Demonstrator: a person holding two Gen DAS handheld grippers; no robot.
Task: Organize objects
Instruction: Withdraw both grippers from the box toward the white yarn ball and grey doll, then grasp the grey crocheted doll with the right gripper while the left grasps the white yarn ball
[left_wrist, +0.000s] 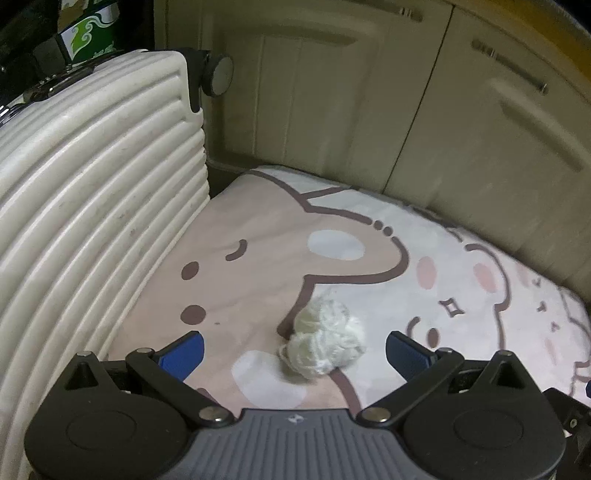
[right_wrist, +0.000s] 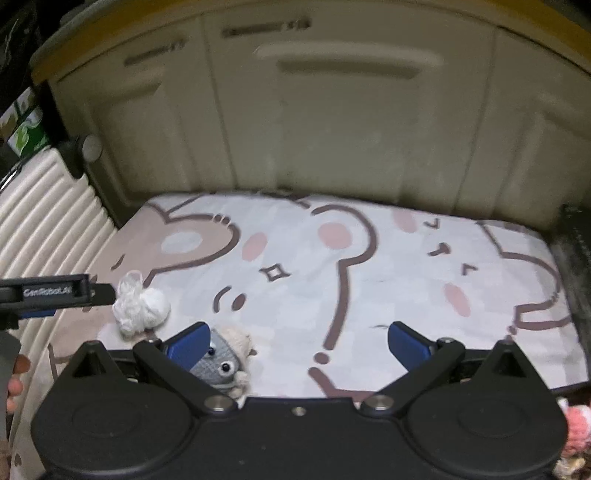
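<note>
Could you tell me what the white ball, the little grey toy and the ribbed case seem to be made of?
White ball: apparently wound yarn, soft and matte, with loose strands visible. Grey toy: looks crocheted, with a knit texture and bead-like eyes. Ribbed case: probably hard moulded plastic, cream, slightly glossy, with scuffed ridges.

White lettering "GenRobot.AI" stands on the side of the black two-finger left gripper in the right wrist view, just left of the white ball of yarn lying on the cartoon-animal printed blanket. Far up-left of that yarn ball, a green-and-white printed carton behind the cream ribbed hard-shell suitcase carries a swirl logo and small characters, too blurred to read. A small pale emblem on the grey ribbed gripper body at the bottom of the left wrist view is illegible.
</note>
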